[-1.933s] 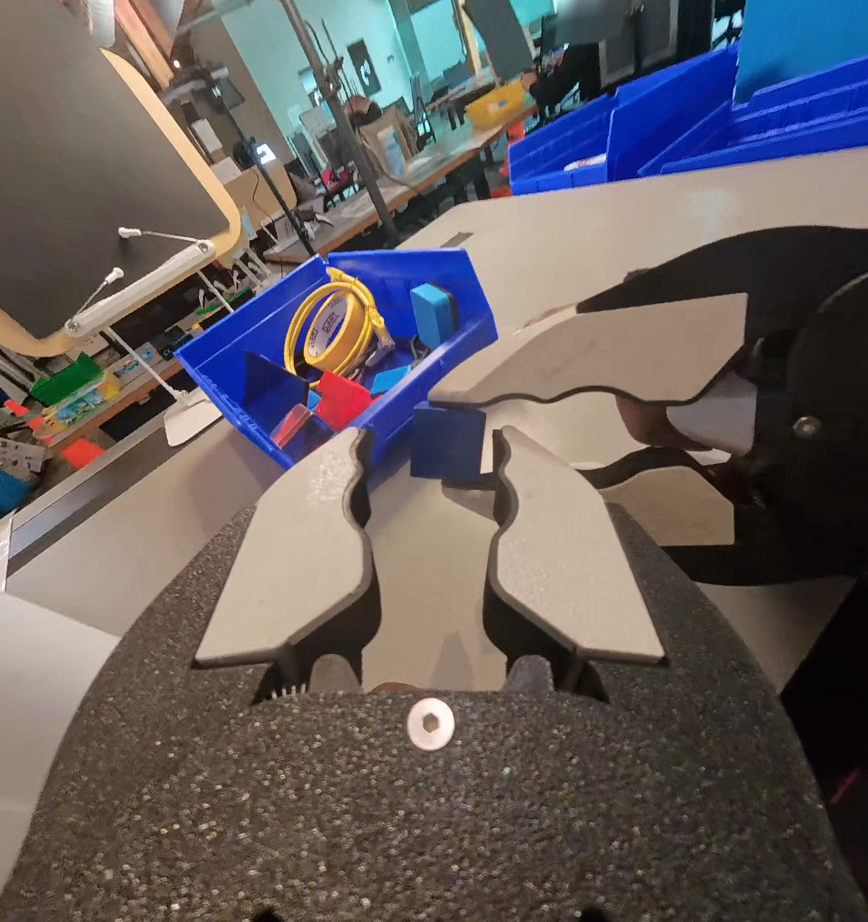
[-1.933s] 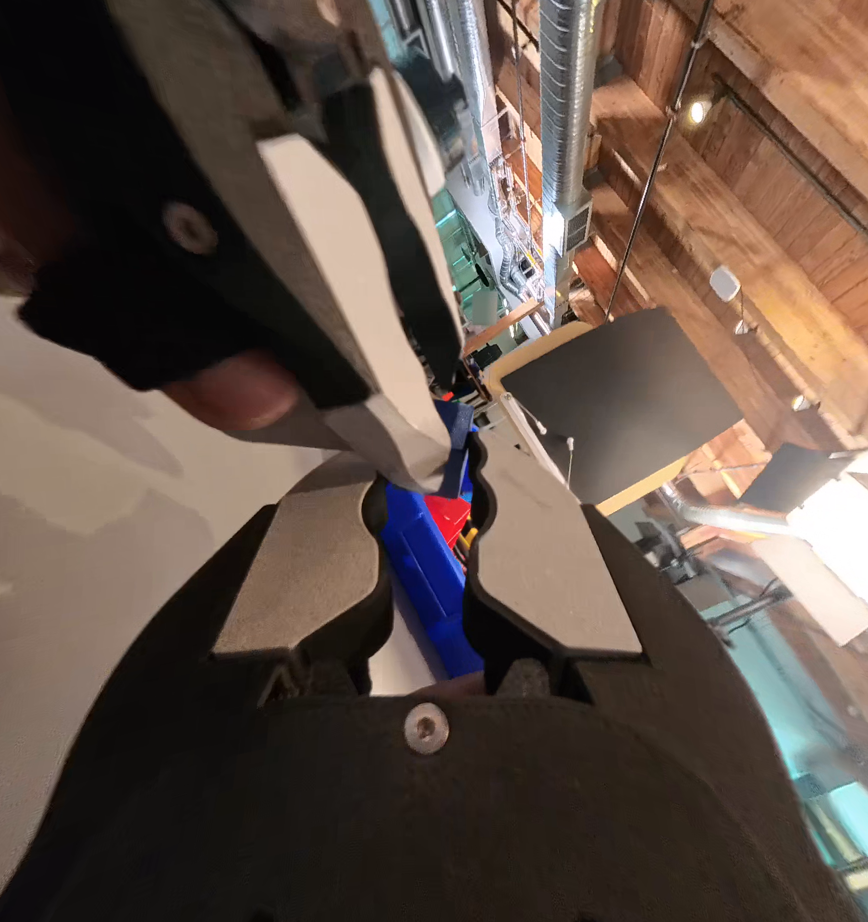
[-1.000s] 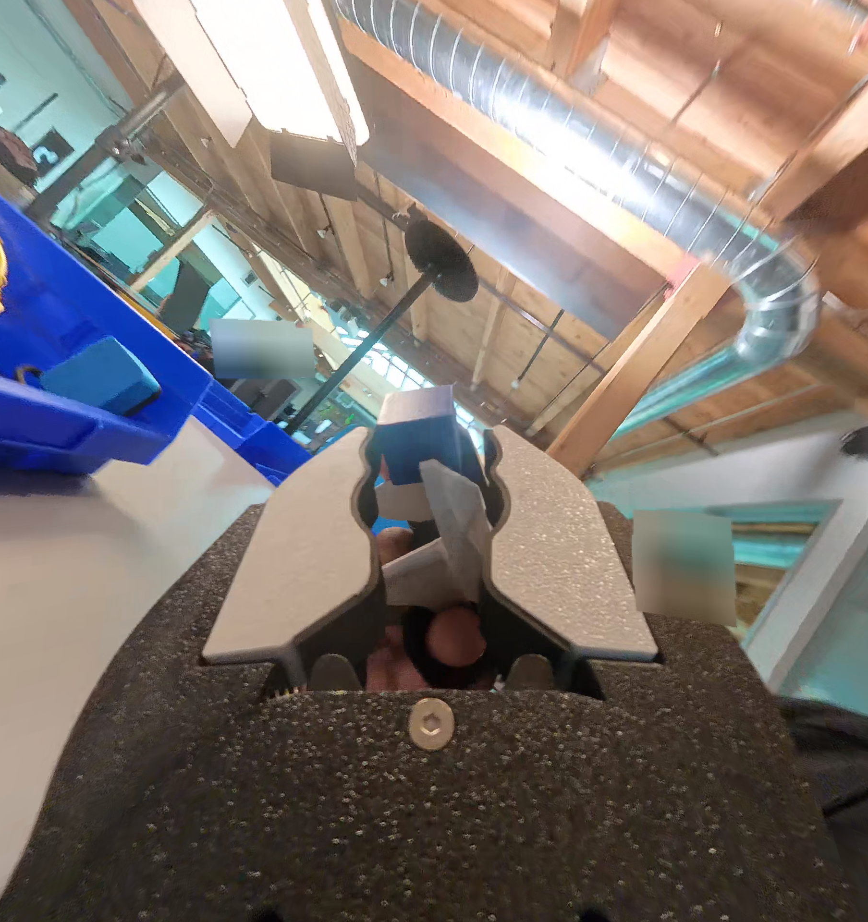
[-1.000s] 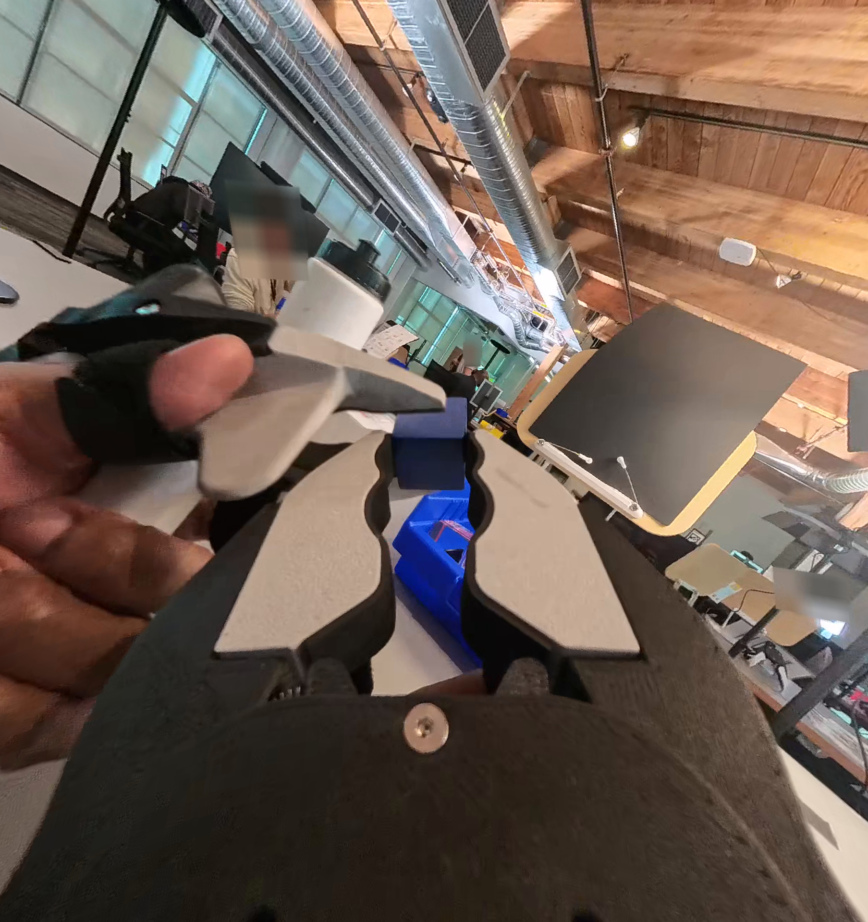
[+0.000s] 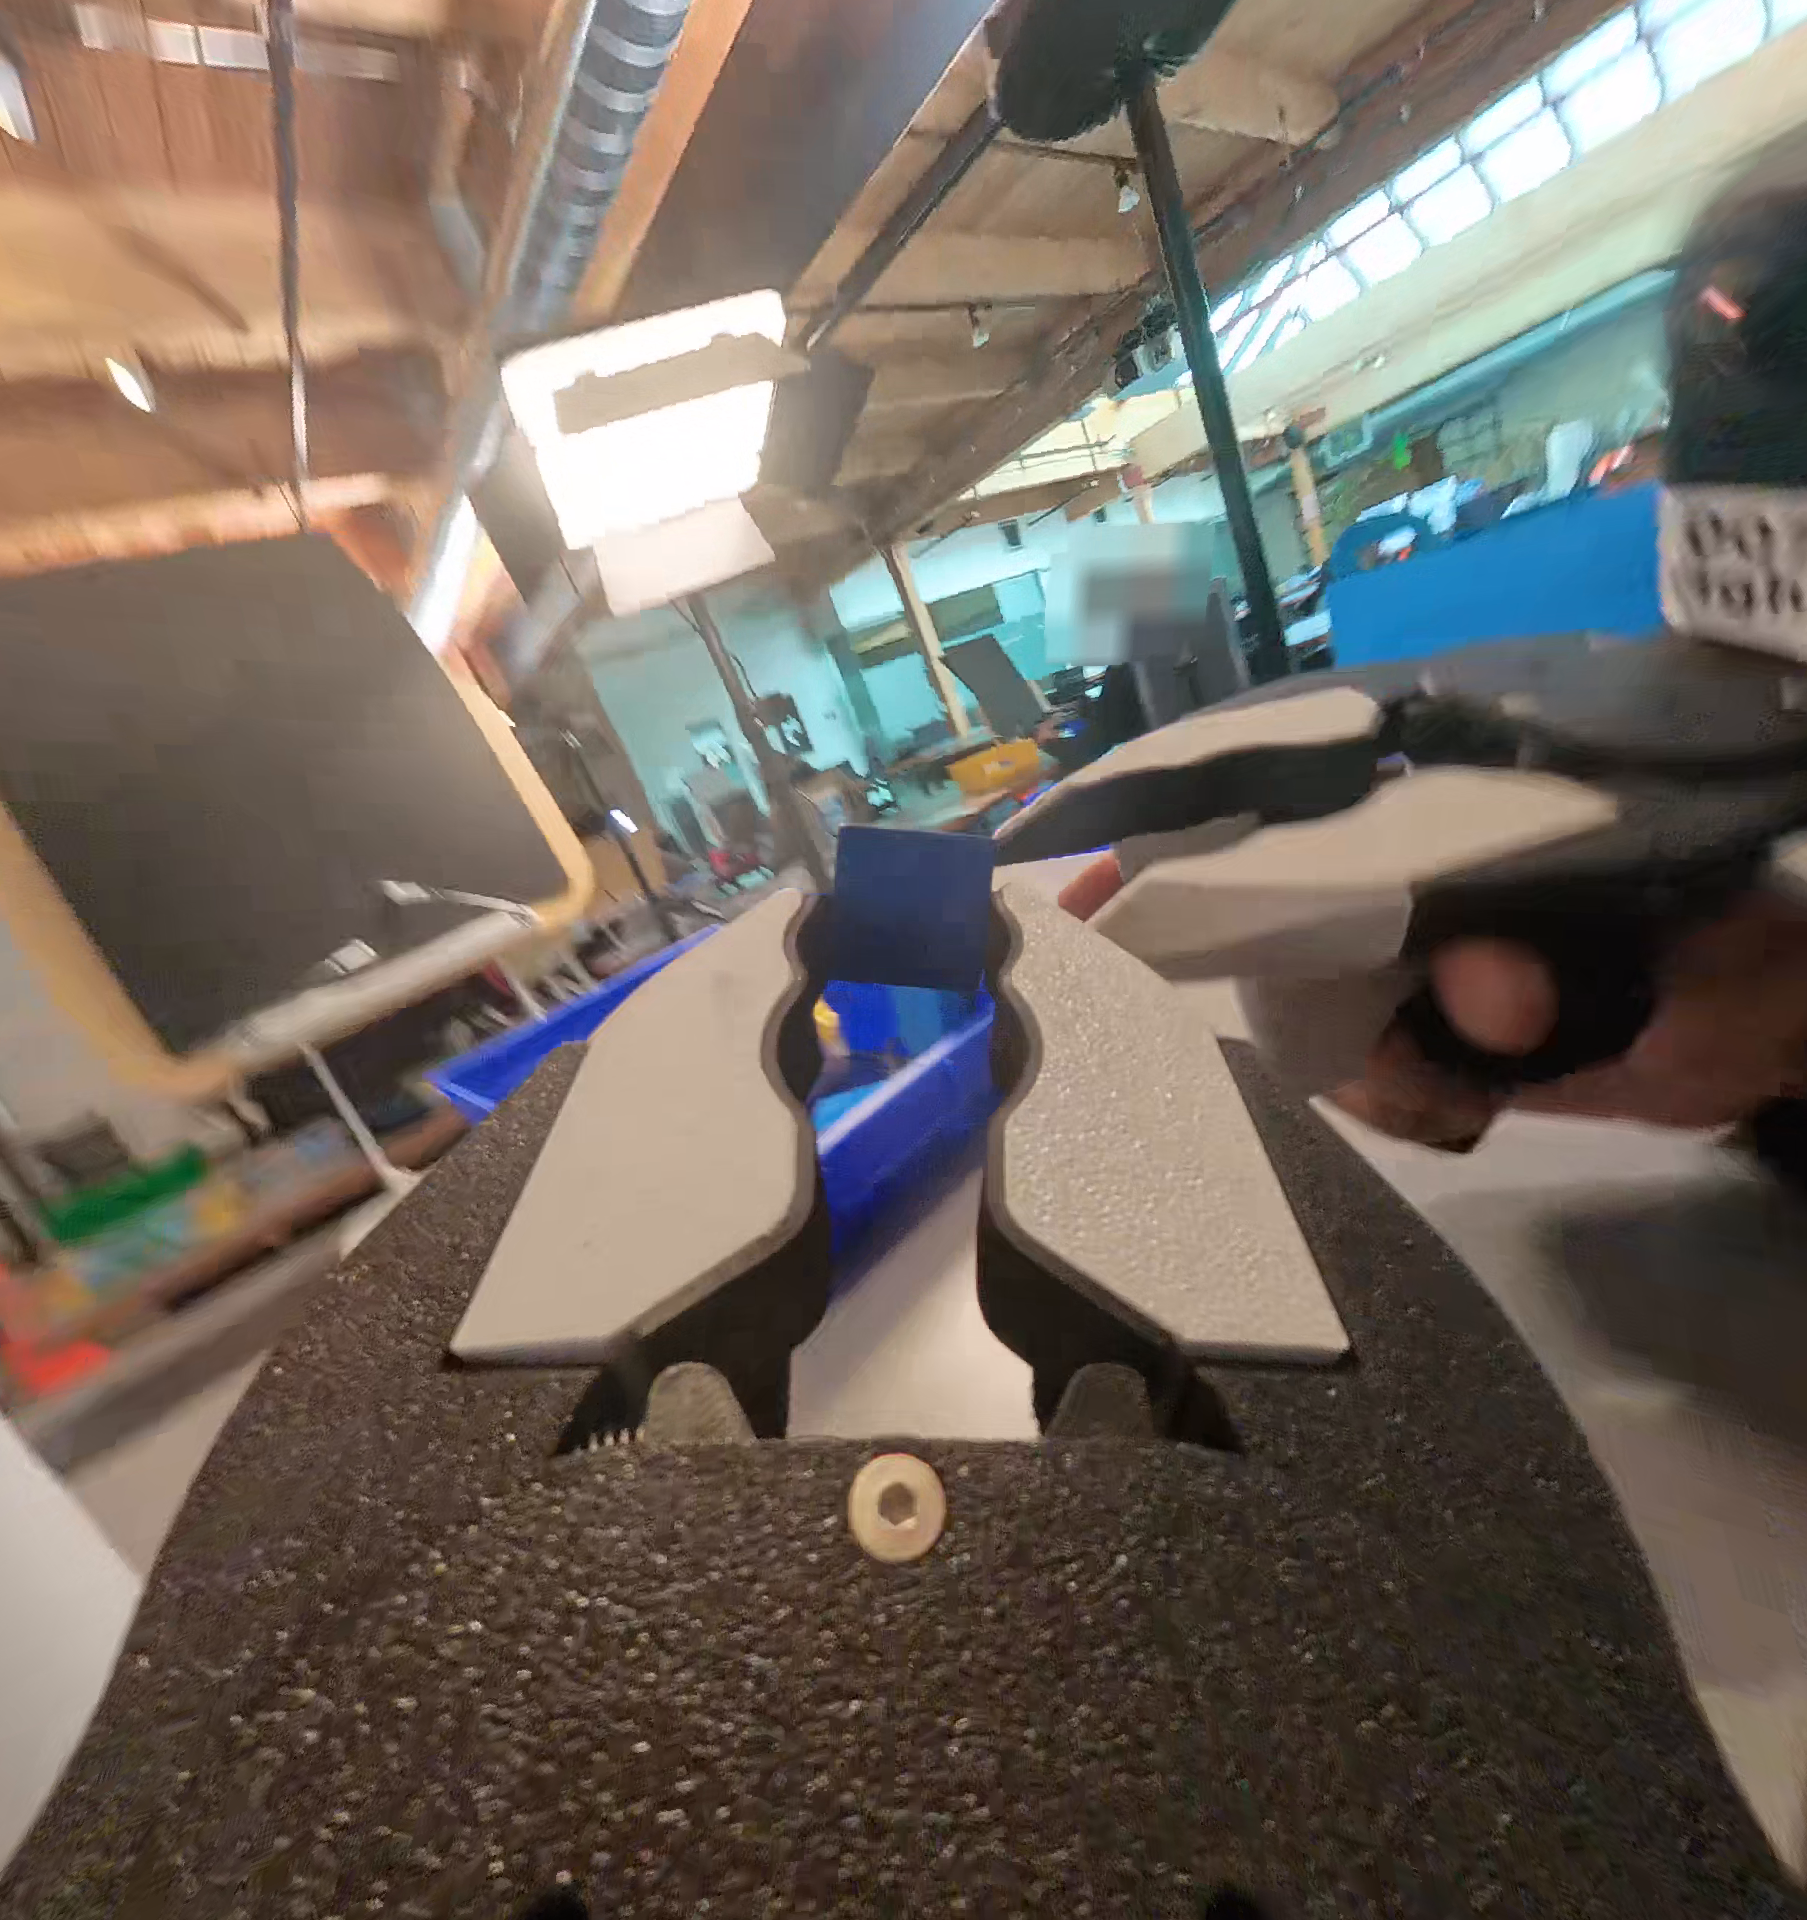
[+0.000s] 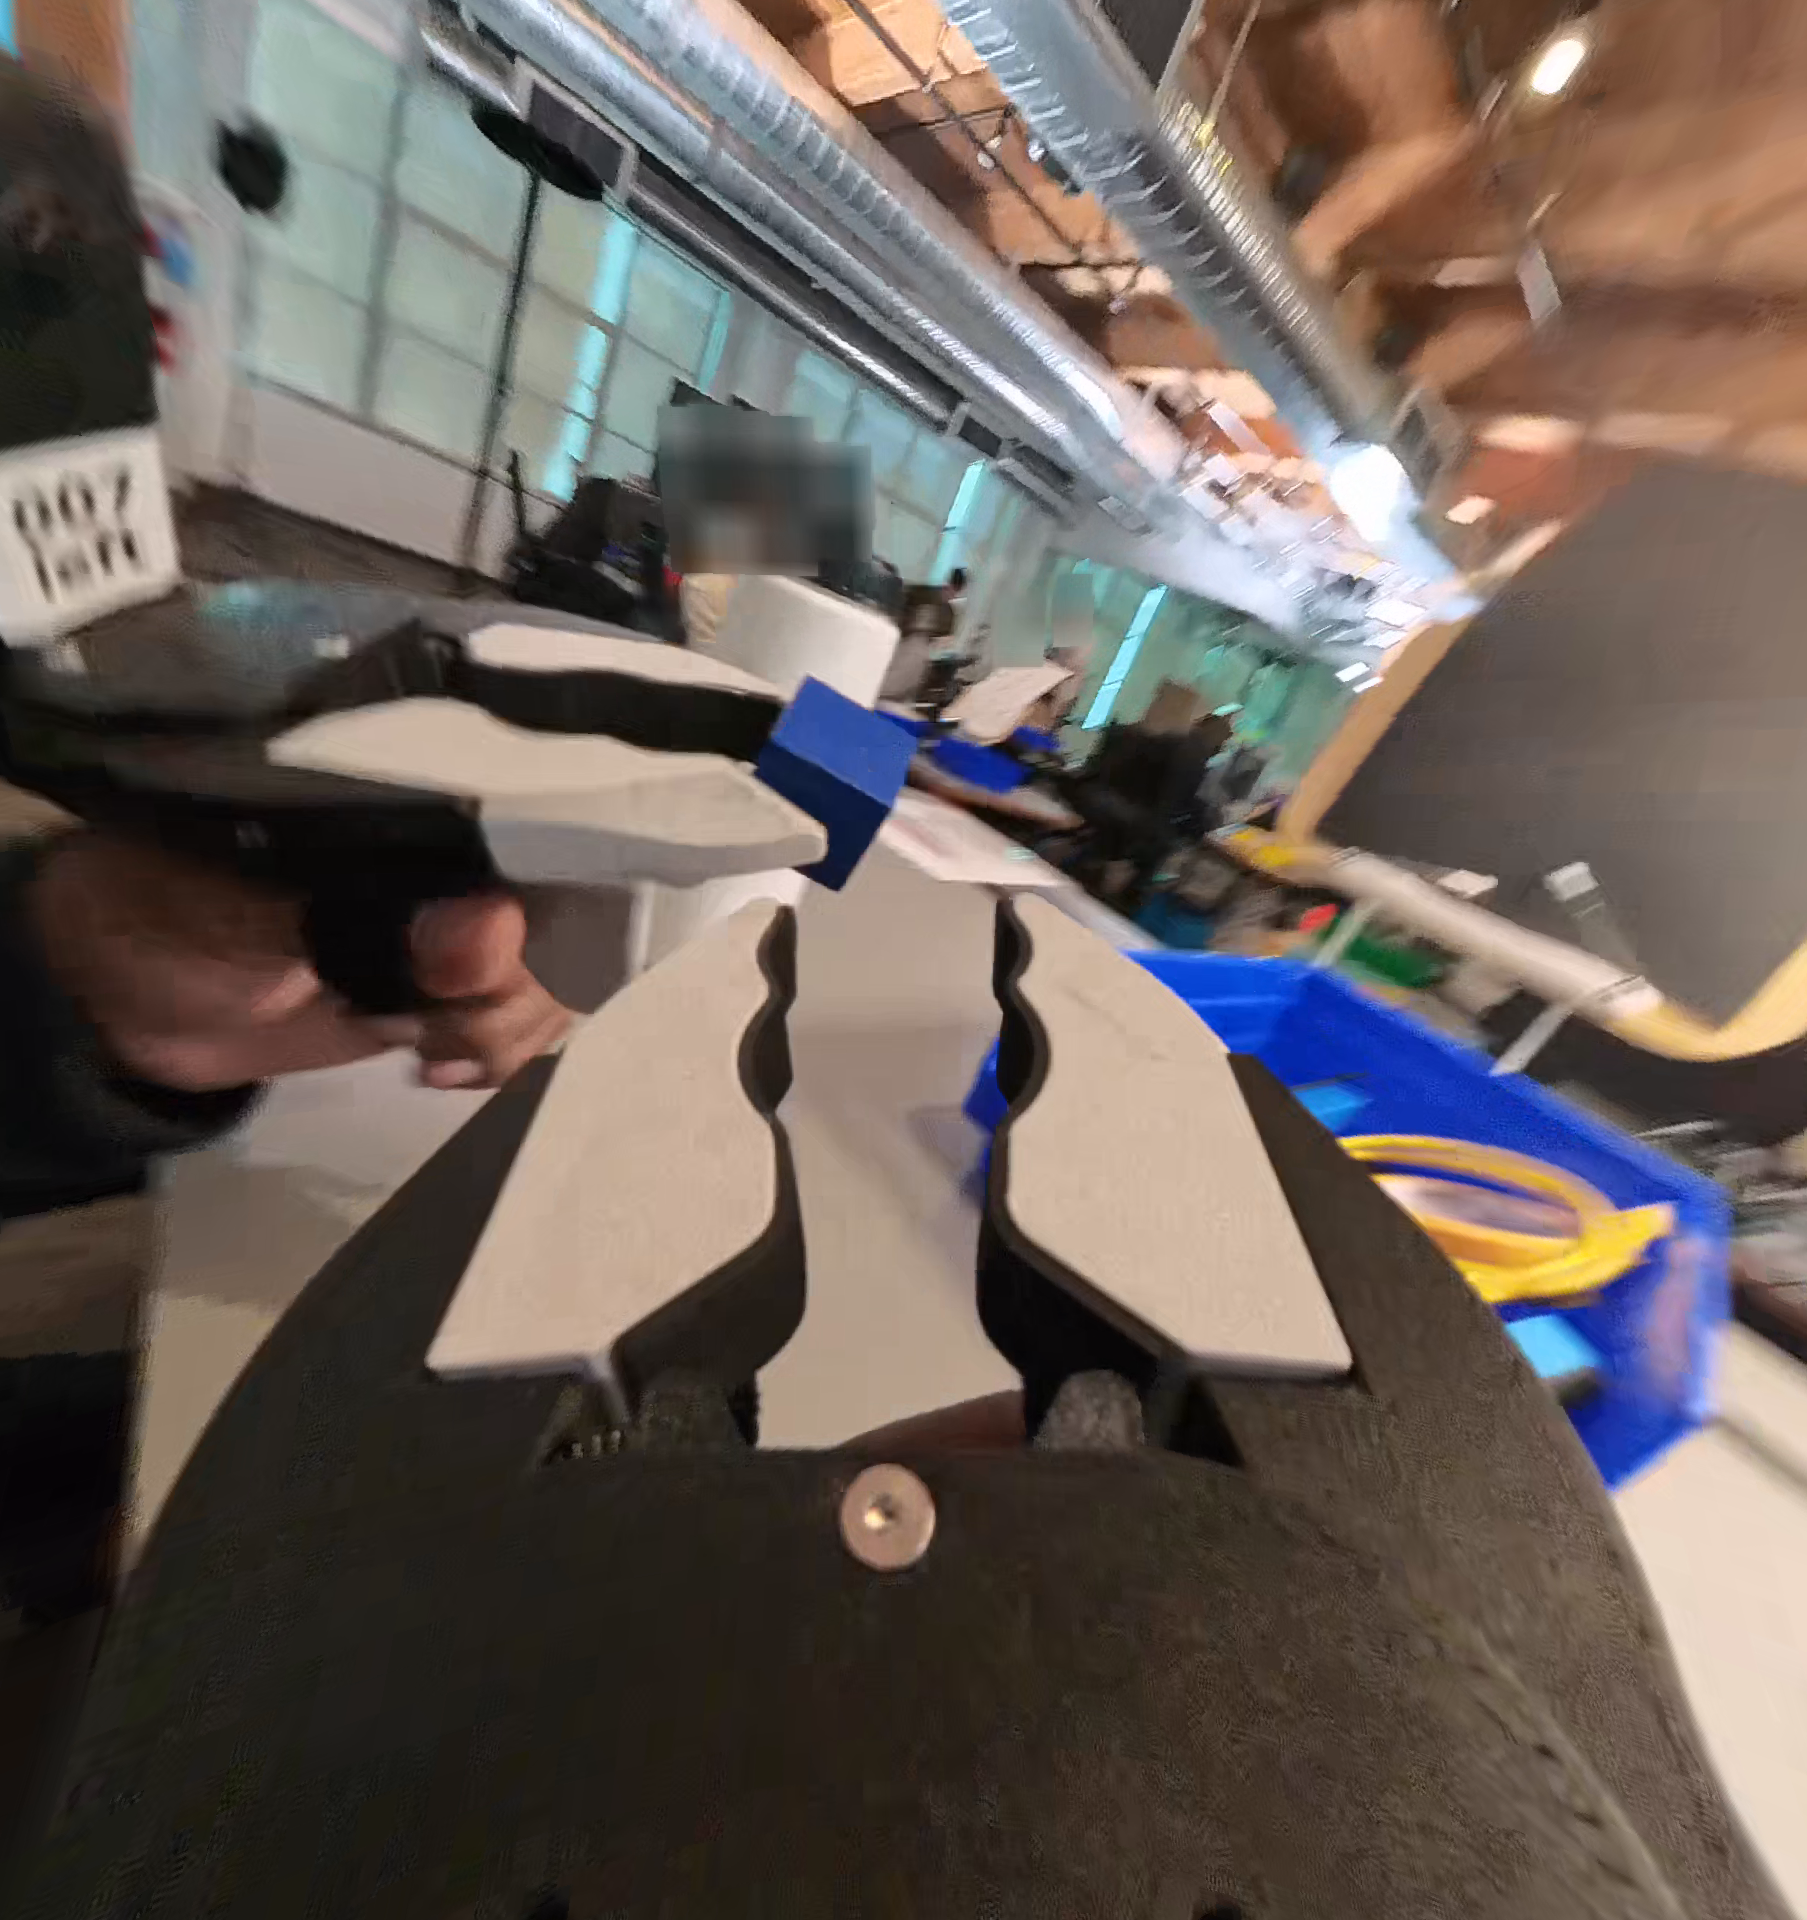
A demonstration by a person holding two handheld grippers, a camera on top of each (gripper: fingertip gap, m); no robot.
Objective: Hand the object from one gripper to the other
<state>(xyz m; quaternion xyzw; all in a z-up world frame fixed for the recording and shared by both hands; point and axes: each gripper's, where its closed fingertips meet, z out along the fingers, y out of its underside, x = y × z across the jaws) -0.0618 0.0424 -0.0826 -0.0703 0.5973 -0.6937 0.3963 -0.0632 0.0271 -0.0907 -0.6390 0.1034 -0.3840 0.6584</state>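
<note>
1. Foam cube (image 5: 909,906): dark blue, plain.
2. Left gripper (image 5: 904,914): grey finger plates, black speckled body, silver screw.
3. Right gripper (image 6: 891,925): same grey plates on black.
4. Storage bin (image 6: 1398,1049): bright blue.
5. Cable coil (image 6: 1512,1236) in the bin: yellow.
6. Table (image 6: 878,1049): pale grey-white.
7. Board (image 5: 224,748) behind: black face, tan edge.
8. Ceiling: brown wood, silver duct.

Black textured gripper (image 5: 901,914) bodies, grey fingers (image 5: 670,1132) (1 silver screw (image 5: 896,1519) each).
</note>
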